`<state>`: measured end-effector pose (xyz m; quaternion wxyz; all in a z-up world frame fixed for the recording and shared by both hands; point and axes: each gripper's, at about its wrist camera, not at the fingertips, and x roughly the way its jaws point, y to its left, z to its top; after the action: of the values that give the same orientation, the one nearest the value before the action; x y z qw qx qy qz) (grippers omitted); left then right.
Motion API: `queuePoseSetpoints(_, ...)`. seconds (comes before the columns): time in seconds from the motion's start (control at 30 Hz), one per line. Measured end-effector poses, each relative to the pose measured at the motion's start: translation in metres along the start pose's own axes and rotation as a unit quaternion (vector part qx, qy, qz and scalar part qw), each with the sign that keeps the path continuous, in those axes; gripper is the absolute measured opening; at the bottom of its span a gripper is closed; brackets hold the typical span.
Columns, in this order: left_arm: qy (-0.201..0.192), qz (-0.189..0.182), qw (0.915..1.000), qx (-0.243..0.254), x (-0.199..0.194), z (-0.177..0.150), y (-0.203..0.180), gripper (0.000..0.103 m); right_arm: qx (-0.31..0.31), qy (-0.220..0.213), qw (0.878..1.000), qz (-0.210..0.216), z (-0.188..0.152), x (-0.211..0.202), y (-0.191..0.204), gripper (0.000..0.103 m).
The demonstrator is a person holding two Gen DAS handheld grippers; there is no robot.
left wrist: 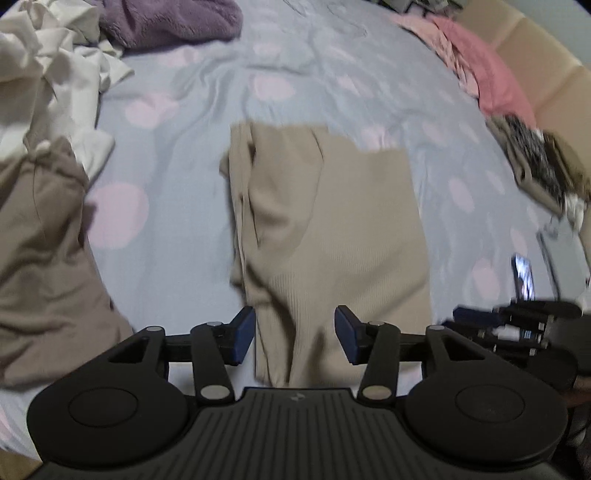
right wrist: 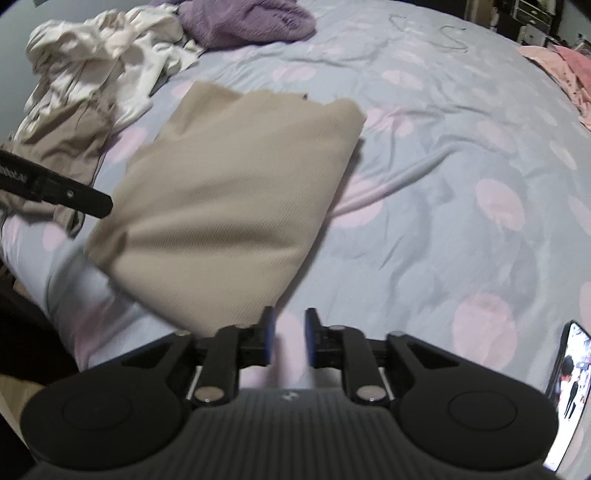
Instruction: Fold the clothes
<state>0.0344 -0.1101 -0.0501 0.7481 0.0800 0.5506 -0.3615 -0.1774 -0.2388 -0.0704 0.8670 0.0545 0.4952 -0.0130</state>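
A folded beige ribbed garment (left wrist: 325, 206) lies flat on the blue bedsheet (left wrist: 177, 206) with pink spots. My left gripper (left wrist: 294, 336) hovers over its near edge, jaws apart; the cloth lies between the blue pads without being pinched. In the right wrist view the same garment (right wrist: 229, 199) spreads to the upper left. My right gripper (right wrist: 290, 341) stands open just right of the garment's near corner, with only sheet showing between its pads. The right gripper (left wrist: 509, 328) also shows at the right edge of the left wrist view.
A white clothes pile (left wrist: 48, 74) and a brown garment (left wrist: 44, 240) lie left. Purple fleece (left wrist: 166, 18) sits at the back, pink clothes (left wrist: 480, 66) at back right, a patterned stack (left wrist: 535, 158) right. A lit phone (right wrist: 569, 391) lies near the right gripper.
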Motion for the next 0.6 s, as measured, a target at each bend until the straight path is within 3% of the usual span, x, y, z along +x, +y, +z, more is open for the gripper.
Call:
queuePoseSetpoints(0.3, -0.022, -0.001, 0.9995, -0.02, 0.034, 0.041, 0.0, 0.044, 0.035, -0.001, 0.999, 0.006, 0.022, 0.012, -0.011, 0.034)
queuePoseSetpoints(0.4, -0.029, 0.024, 0.9991, -0.019, 0.046, 0.043, 0.001, 0.014, 0.039, -0.006, 0.999, 0.014, 0.028, 0.017, -0.011, 0.036)
queuePoseSetpoints(0.53, -0.031, 0.034, 0.9987, -0.021, 0.054, 0.041, 0.006, 0.003, 0.039, -0.023, 0.999, 0.026, 0.033, 0.022, -0.012, 0.039)
queuePoseSetpoints(0.6, -0.037, 0.049, 0.998, -0.013, 0.057, 0.039, 0.005, 0.002, 0.042, -0.024, 0.998, 0.031, 0.034, 0.026, -0.013, 0.039)
